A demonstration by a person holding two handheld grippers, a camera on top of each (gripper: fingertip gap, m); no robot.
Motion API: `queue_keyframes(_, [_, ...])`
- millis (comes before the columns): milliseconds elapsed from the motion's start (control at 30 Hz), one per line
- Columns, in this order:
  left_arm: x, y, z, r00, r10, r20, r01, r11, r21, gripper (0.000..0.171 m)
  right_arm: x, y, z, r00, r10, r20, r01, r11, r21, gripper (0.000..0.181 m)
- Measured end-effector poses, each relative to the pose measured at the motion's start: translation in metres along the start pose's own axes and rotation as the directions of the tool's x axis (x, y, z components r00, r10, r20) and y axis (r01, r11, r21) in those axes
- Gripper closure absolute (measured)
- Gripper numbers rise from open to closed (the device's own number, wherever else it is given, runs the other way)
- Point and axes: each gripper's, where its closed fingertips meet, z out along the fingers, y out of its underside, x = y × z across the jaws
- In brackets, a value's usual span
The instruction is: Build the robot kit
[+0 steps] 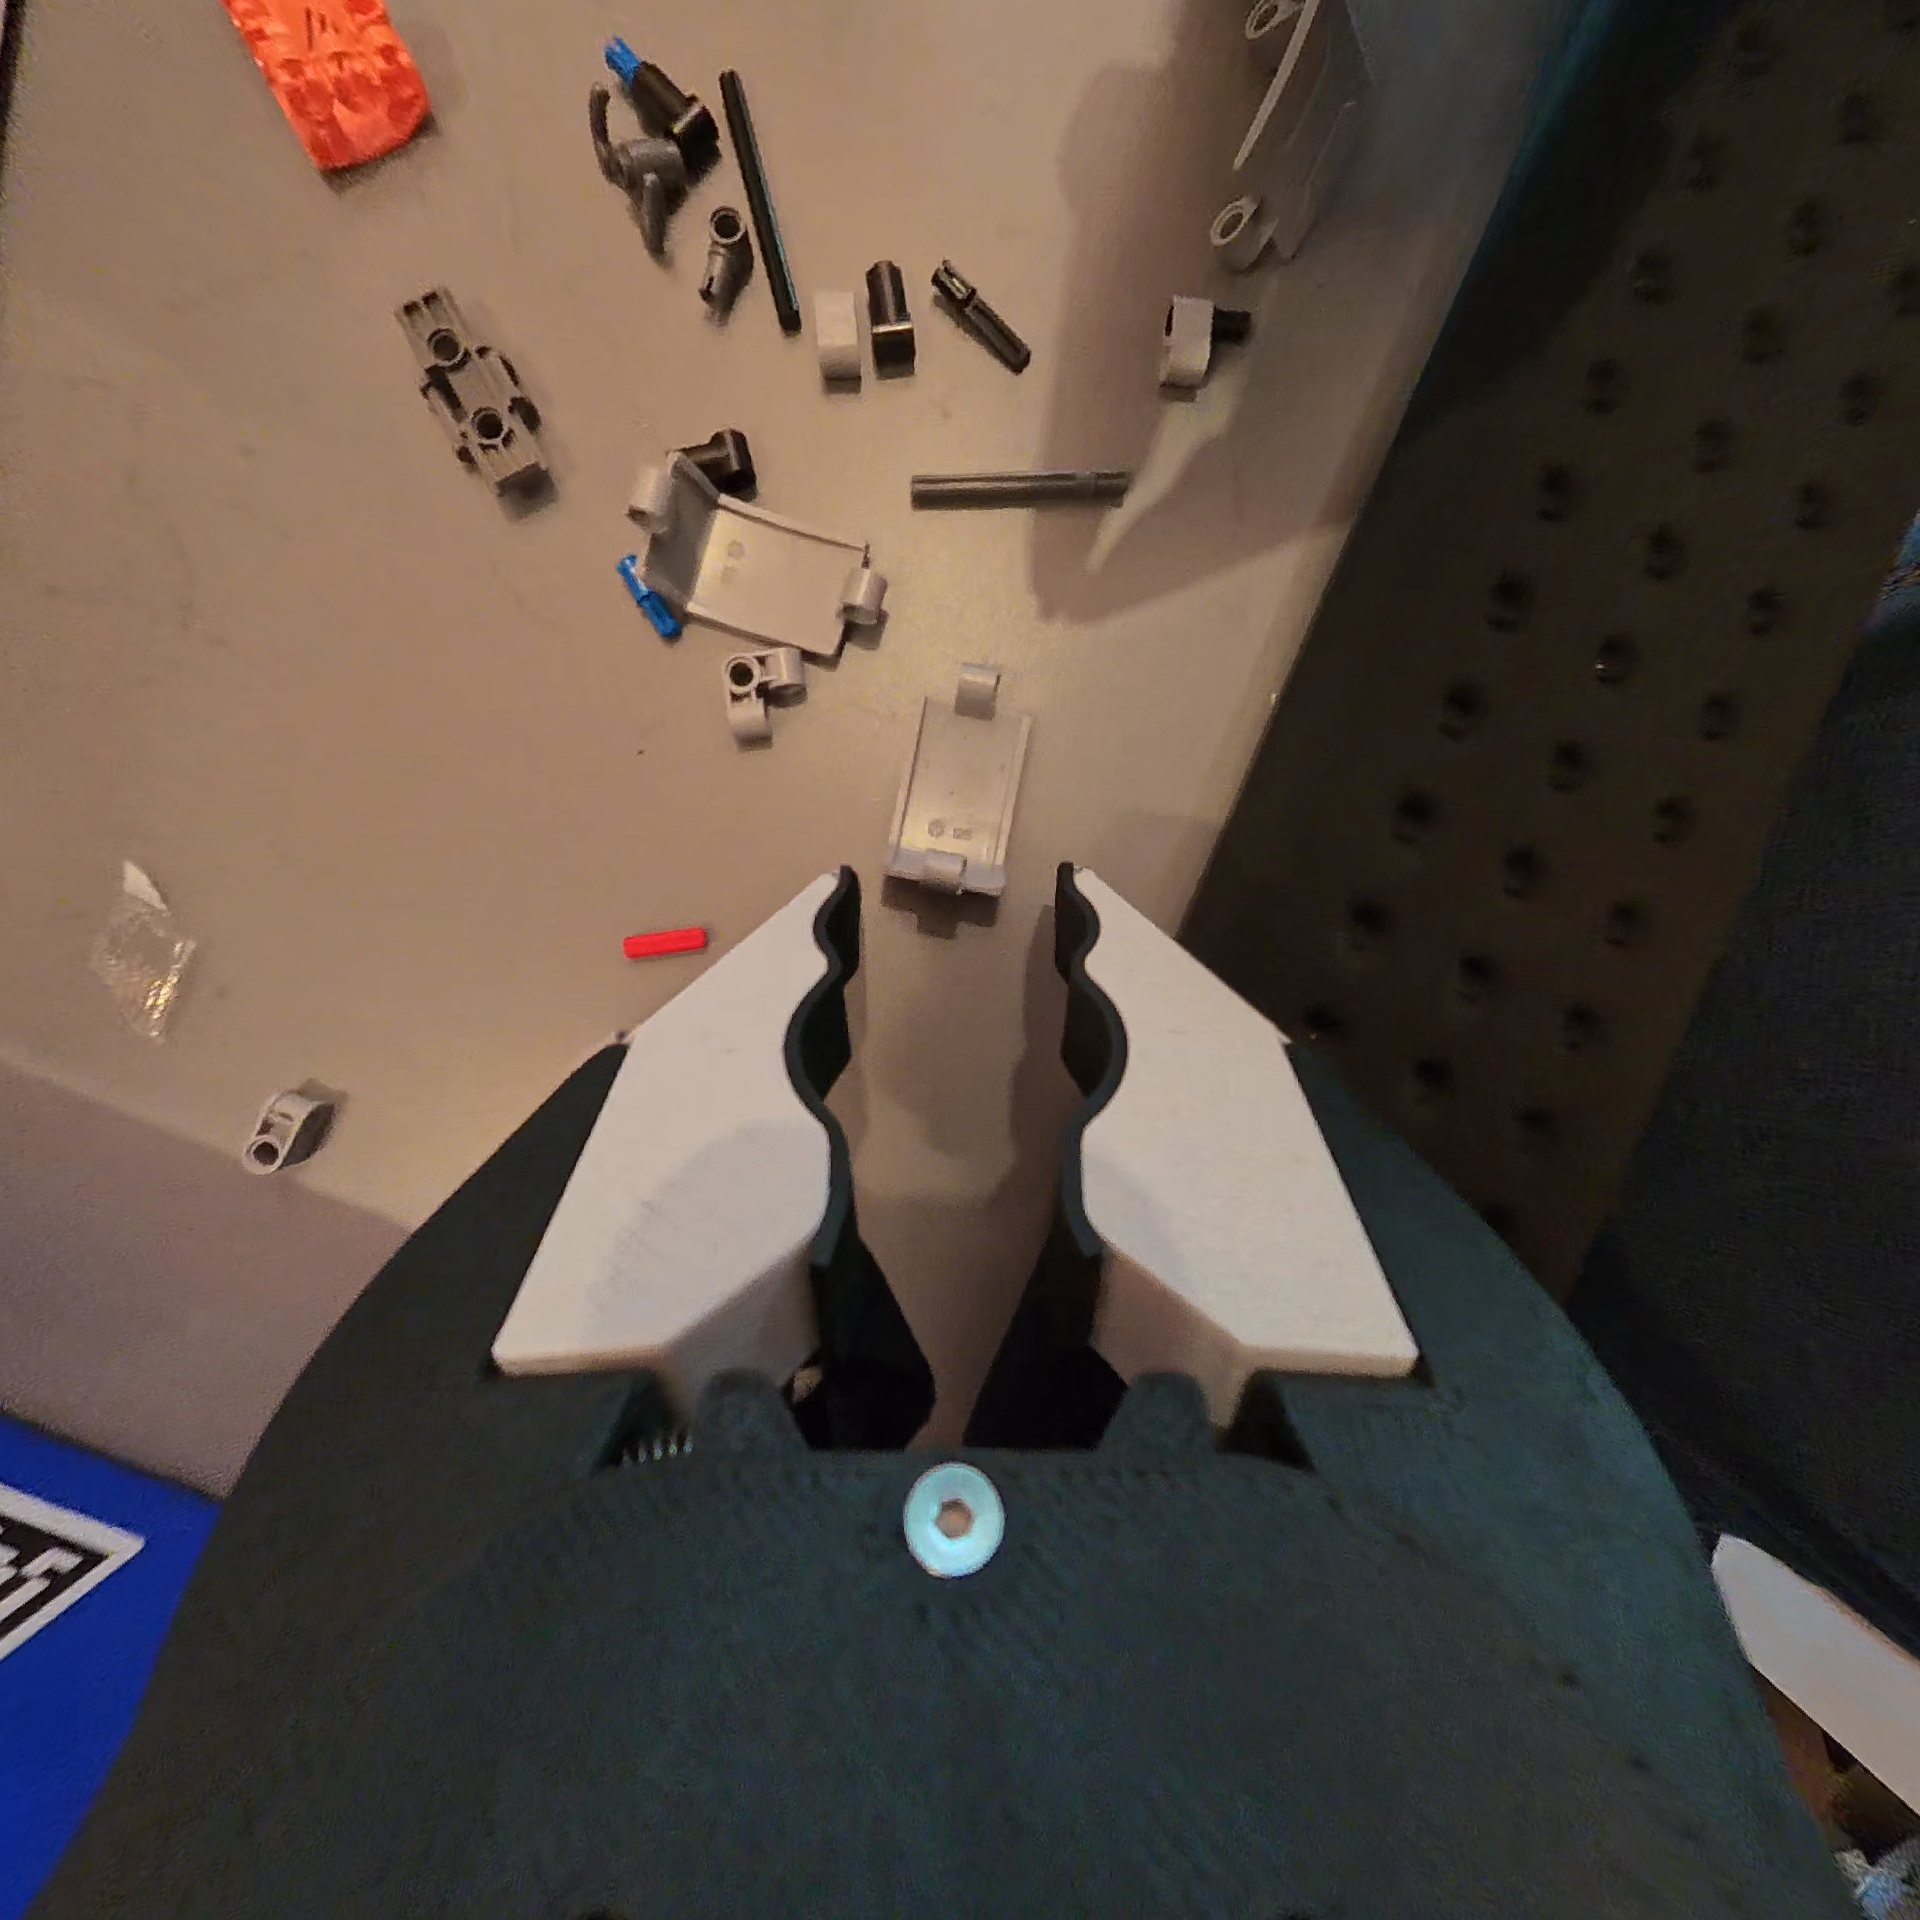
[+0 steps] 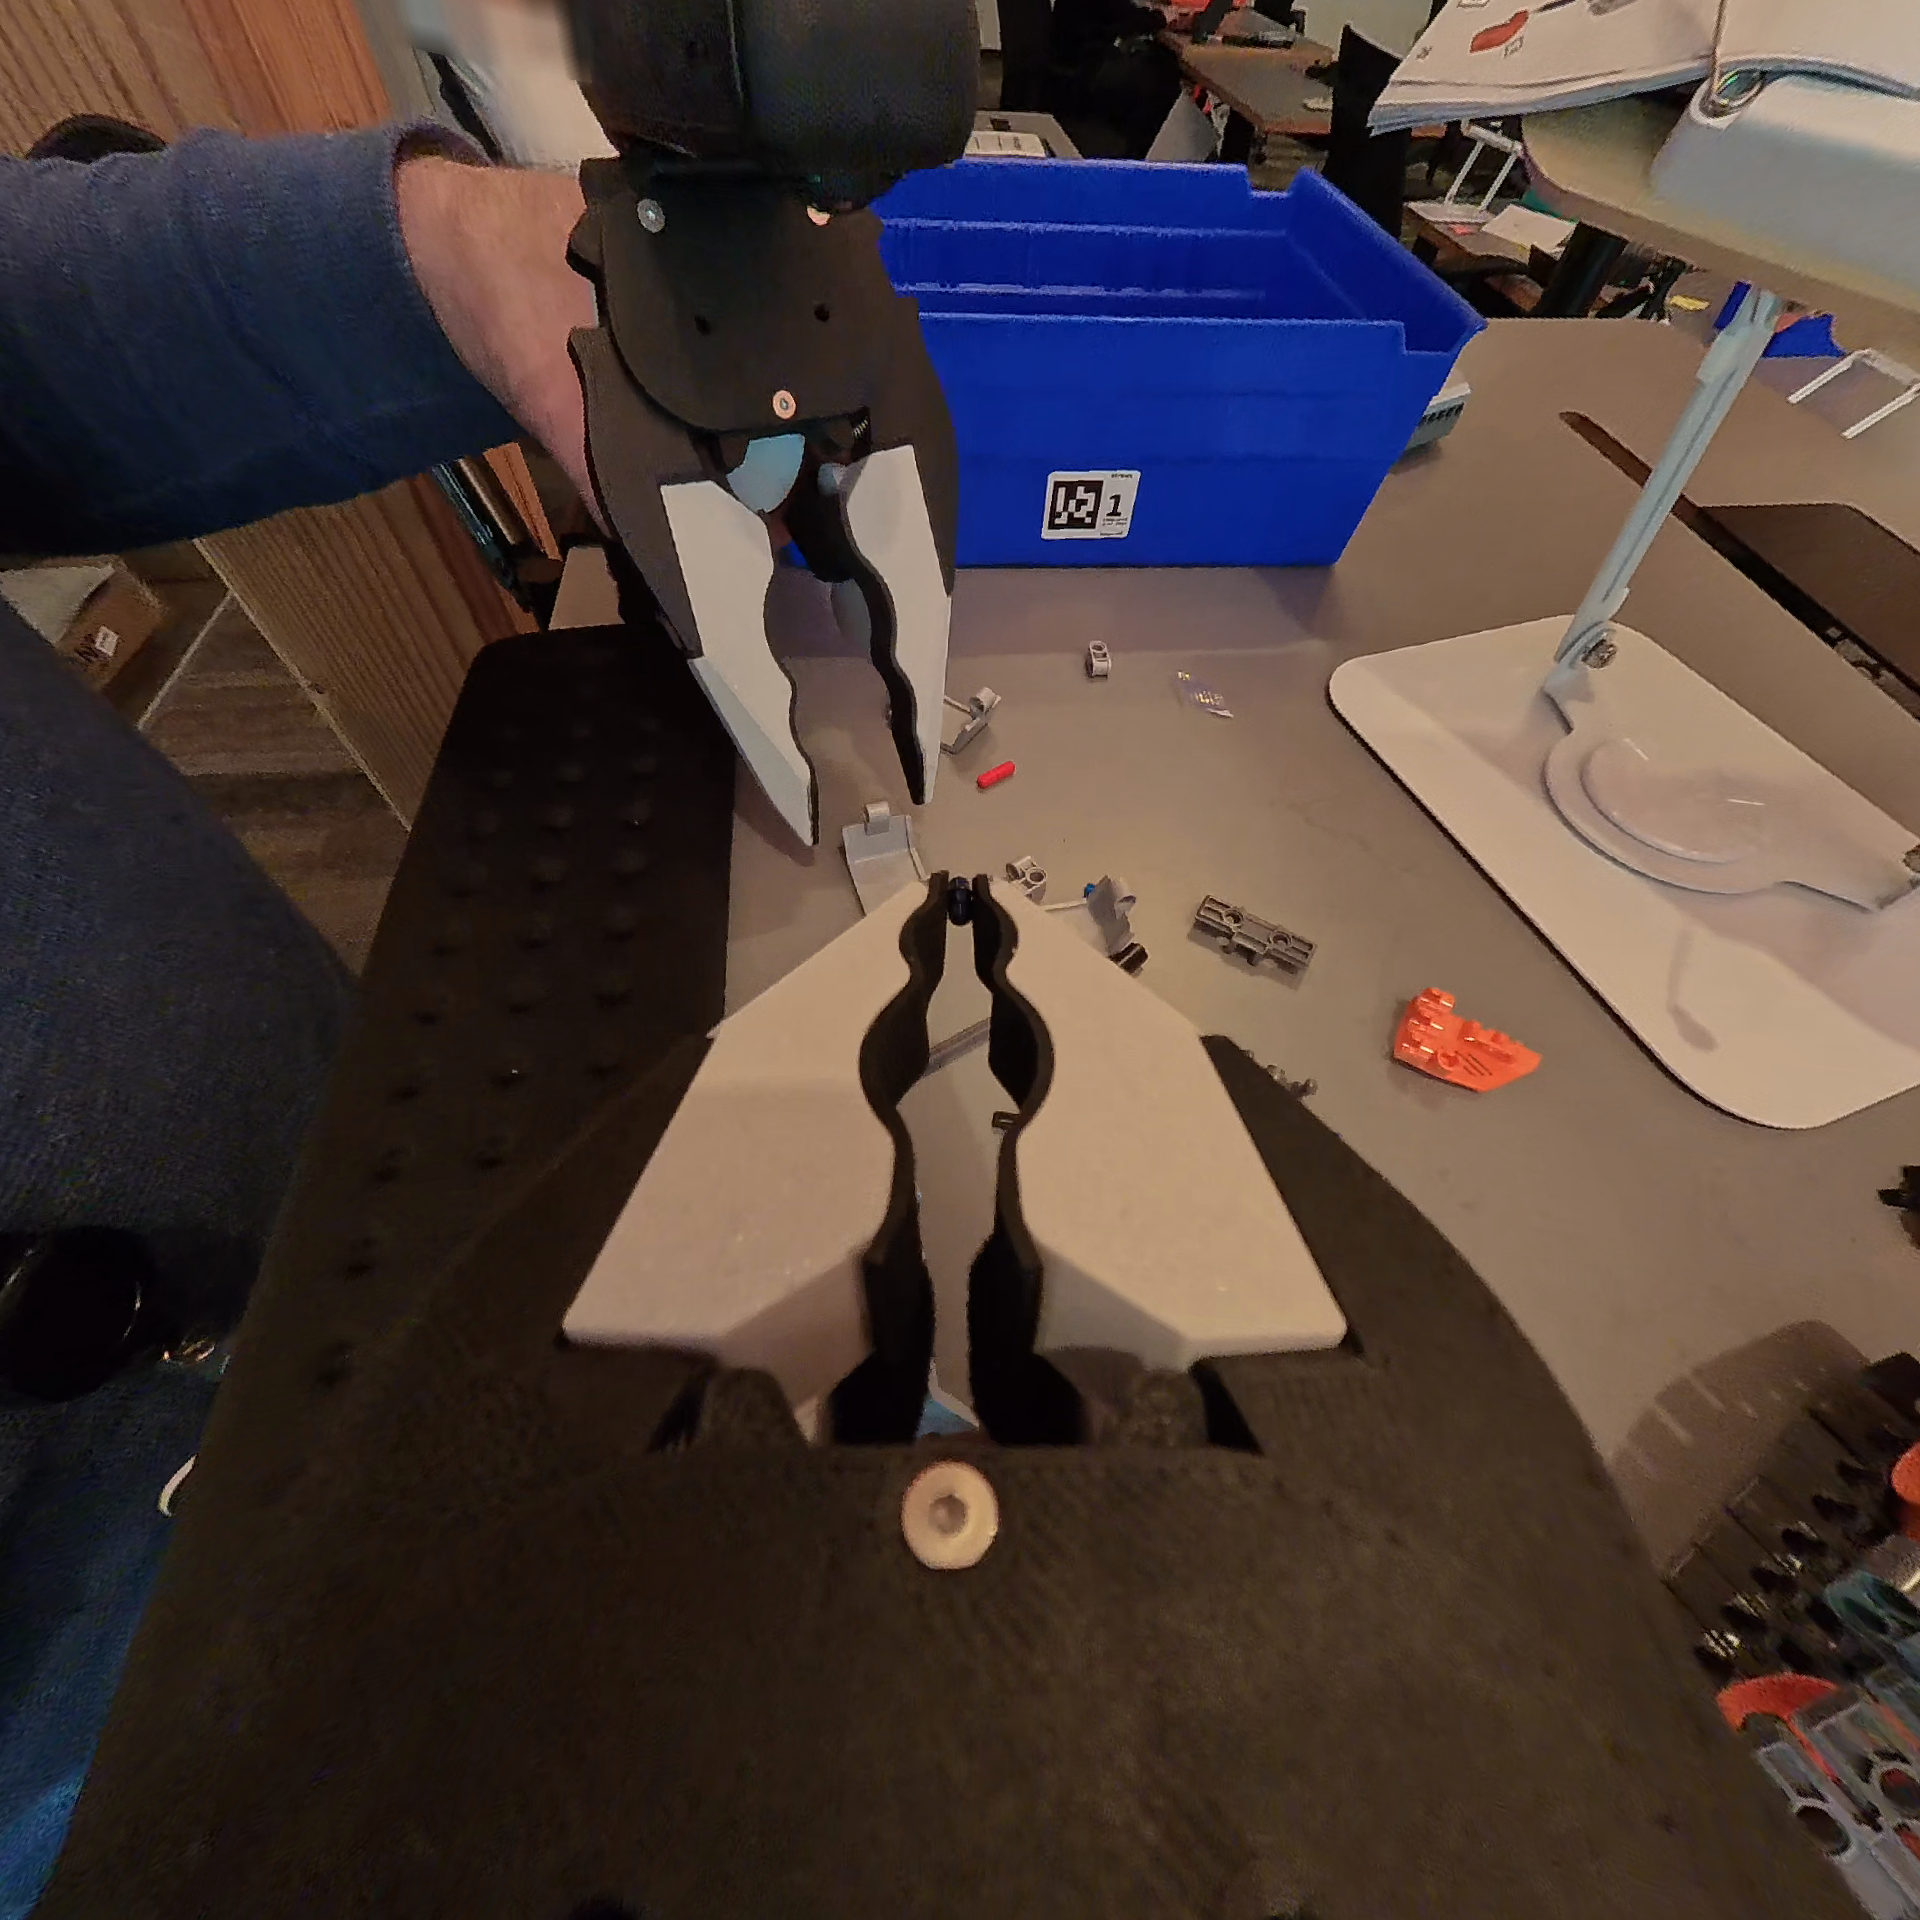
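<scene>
Two grippers are over a grey table (image 1: 312,644) strewn with small building-toy parts.

From the left wrist view, the left gripper (image 1: 956,883) hangs above the table with its fingers well apart and nothing between them. Just beyond its tips lies a light grey curved panel (image 1: 961,795), hollow side up, the nearest piece to it. Farther out rests a second, wider grey panel (image 1: 753,566) with a blue pin (image 1: 646,597) at its edge, then a dark grey plate with holes (image 1: 473,395), a long black axle (image 1: 758,197), a dark grey rod (image 1: 1018,488) and a short red piece (image 1: 665,942). An orange brick (image 1: 327,73) sits at the far corner. A black perforated board (image 1: 1621,582) runs along the table's right side.

From the right wrist view, the right gripper (image 2: 961,896) has its fingers drawn nearly together, pinching a small black pin (image 2: 958,900) at the very tips; held so far forward, I'd guess, so the pin's end stays free. Opposite it the left gripper (image 2: 862,805) points down at the table, fingers spread, close to the same curved panel (image 2: 881,857). A person's hand (image 2: 499,312) in a blue sleeve (image 2: 208,332) carries it. Behind stands a blue bin (image 2: 1164,416) bearing a square marker; to the right, a white stand base (image 2: 1558,935) and the orange brick (image 2: 1460,1044).
</scene>
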Motion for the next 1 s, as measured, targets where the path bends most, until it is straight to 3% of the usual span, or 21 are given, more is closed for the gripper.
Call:
queue_keyframes(400, [-0.001, -0.006, 0.014, 0.997, -0.058, 0.04, 0.059, 0.998, -0.019, 0.131, -0.001, 0.001, 0.0, 1.0, -0.011, 0.0, 0.011, 1.0, 0.006, 0.179])
queue_keyframes(467, [0.001, -0.007, 0.019, 0.997, -0.063, 0.035, 0.064, 0.998, -0.023, 0.132, -0.002, 0.001, 0.001, 1.0, -0.015, 0.0, 0.015, 1.0, 0.006, 0.179])
queue_keyframes(567, [0.0, -0.01, 0.022, 0.996, -0.06, 0.063, 0.06, 0.998, -0.01, 0.149, -0.002, 0.001, 0.001, 1.0, -0.019, -0.002, 0.019, 1.0, 0.006, 0.179])
queue_keyframes(867, [-0.002, -0.018, 0.027, 0.992, -0.091, 0.087, 0.087, 0.995, 0.045, 0.15, -0.001, 0.001, 0.001, 0.999, -0.029, -0.016, 0.029, 1.0, 0.01, 0.179])
queue_keyframes(1000, [0.006, -0.03, 0.029, 0.99, -0.136, 0.026, 0.133, 0.985, 0.107, 0.15, 0.0, 0.0, 0.0, 0.999, -0.037, -0.026, 0.037, 0.999, 0.015, 0.179])
